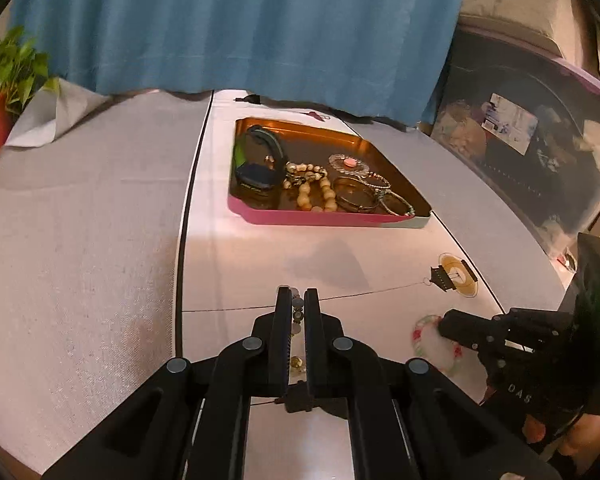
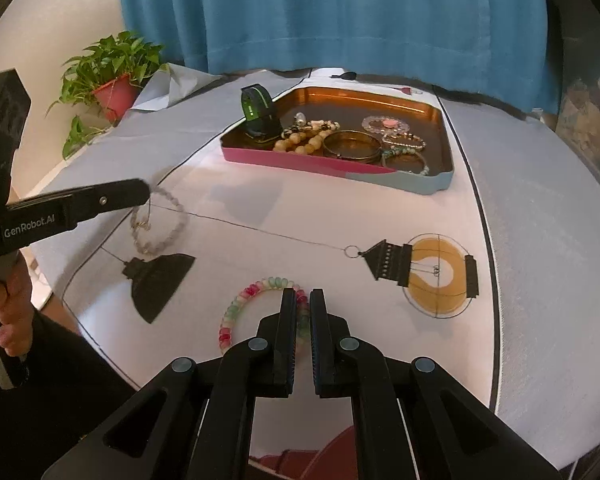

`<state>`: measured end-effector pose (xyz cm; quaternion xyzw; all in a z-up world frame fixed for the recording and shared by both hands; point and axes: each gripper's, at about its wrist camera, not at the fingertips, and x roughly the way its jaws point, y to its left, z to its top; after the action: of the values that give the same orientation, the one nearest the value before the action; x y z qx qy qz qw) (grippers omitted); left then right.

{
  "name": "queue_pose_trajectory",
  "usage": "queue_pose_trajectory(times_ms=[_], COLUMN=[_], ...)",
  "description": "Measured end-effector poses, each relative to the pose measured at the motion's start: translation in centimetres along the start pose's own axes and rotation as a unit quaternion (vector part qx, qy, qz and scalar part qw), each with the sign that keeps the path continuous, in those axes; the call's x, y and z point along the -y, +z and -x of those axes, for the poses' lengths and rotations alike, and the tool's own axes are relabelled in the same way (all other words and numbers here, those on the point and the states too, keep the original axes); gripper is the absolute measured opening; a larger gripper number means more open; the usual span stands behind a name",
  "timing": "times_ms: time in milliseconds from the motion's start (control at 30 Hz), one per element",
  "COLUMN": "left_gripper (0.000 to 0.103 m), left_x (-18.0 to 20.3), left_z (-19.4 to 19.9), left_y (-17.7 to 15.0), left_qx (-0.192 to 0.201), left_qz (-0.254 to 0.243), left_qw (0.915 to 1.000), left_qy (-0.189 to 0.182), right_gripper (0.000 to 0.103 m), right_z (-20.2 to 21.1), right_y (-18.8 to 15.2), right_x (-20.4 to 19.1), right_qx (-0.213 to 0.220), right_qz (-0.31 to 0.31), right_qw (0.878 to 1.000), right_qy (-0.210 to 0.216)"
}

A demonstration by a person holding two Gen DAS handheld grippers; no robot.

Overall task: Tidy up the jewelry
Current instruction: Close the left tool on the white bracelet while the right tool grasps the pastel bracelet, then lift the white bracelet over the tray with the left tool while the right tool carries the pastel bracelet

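Left claw (image 2: 150, 192) is clamped on a pale bracelet (image 2: 160, 220), which hangs loop-down with its lower end touching the surface (image 2: 520, 240). Right claw (image 2: 303, 300) grips a multicolour bracelet (image 2: 236, 312) lying flat. Tray (image 2: 340, 168) sits beyond.

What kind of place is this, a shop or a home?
Most likely a home room: a blue curtain hangs behind the cloth-covered table, with a potted plant beside it and a full storage box.
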<state>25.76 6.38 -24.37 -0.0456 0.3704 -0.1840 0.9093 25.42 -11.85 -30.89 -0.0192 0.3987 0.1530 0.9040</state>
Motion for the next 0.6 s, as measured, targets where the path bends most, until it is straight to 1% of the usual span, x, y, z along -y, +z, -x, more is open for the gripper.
queue_pose_trajectory(times_ms=[67, 133, 200, 367, 433, 600], left_gripper=[0.003, 0.004, 0.004, 0.004, 0.003, 0.004], left_x=[0.5, 1.4, 2.3, 4.9, 5.9, 7.8], left_z=[0.0, 0.5, 1.0, 2.4, 3.7, 7.2], left_y=[0.1, 0.0, -0.2, 0.0, 0.5, 1.7], left_qx=[-0.002, 0.005, 0.009, 0.022, 0.036, 0.07], left_qz=[0.001, -0.002, 0.001, 0.0, -0.009, -0.024], left_qw=[1.0, 0.9999, 0.9998, 0.9996, 0.9991, 0.9969], left_qy=[-0.006, -0.01, -0.015, -0.02, -0.019, -0.028], right_gripper=[0.007, 0.007, 0.007, 0.007, 0.007, 0.007], right_z=[0.5, 1.1, 2.2, 4.6, 5.6, 9.1], right_y=[-0.1, -0.1, -0.1, 0.0, 0.2, 1.3], right_x=[-0.3, -0.5, -0.6, -1.2, -1.3, -1.7], right_qx=[0.004, 0.011, 0.028, 0.045, 0.051, 0.084], right_qz=[0.0, -0.003, -0.006, -0.005, -0.009, -0.01], right_qw=[1.0, 1.0, 1.0, 0.999, 0.999, 0.996], right_qy=[-0.001, -0.004, -0.013, -0.016, -0.015, -0.012])
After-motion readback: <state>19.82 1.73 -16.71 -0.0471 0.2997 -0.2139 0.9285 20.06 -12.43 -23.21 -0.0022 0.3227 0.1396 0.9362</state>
